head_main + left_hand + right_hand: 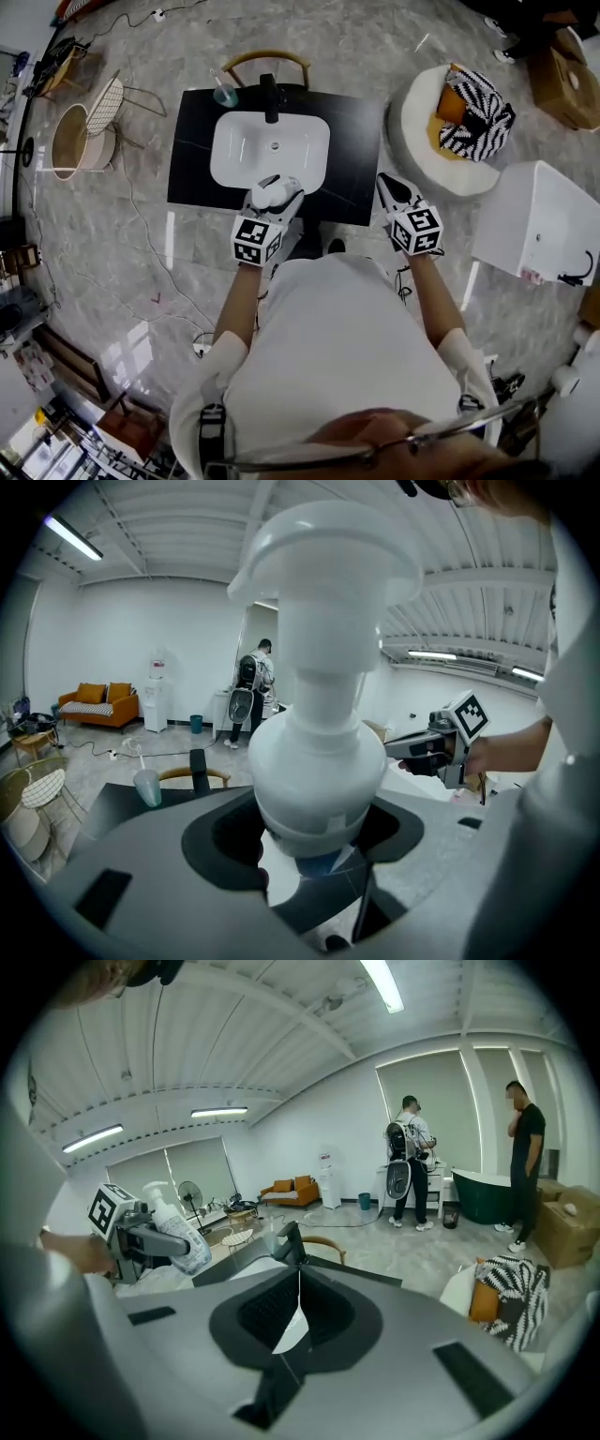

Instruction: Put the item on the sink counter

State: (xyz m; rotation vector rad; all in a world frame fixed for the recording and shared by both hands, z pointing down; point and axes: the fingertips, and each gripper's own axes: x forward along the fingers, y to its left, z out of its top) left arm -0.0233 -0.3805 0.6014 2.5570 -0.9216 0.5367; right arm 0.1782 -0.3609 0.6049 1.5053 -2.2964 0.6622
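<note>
A white pump bottle (273, 191) is held over the front edge of the black sink counter (192, 141), with my left gripper (275, 195) shut on its body. In the left gripper view the bottle (319, 761) stands upright between the jaws and fills the middle. The white basin (244, 150) and black faucet (271, 98) lie just beyond it. My right gripper (387, 186) hovers at the counter's front right corner, shut on nothing; its jaws (298, 1288) meet in a thin line. From the right gripper view the bottle (178, 1232) shows at the left.
A translucent cup (224, 91) stands on the counter left of the faucet, with a wooden chair (267, 61) behind. A white pouf (417, 141) with striped cushions is to the right, a white tub (534, 225) nearer right, a wire basket (80, 141) left. People stand far back.
</note>
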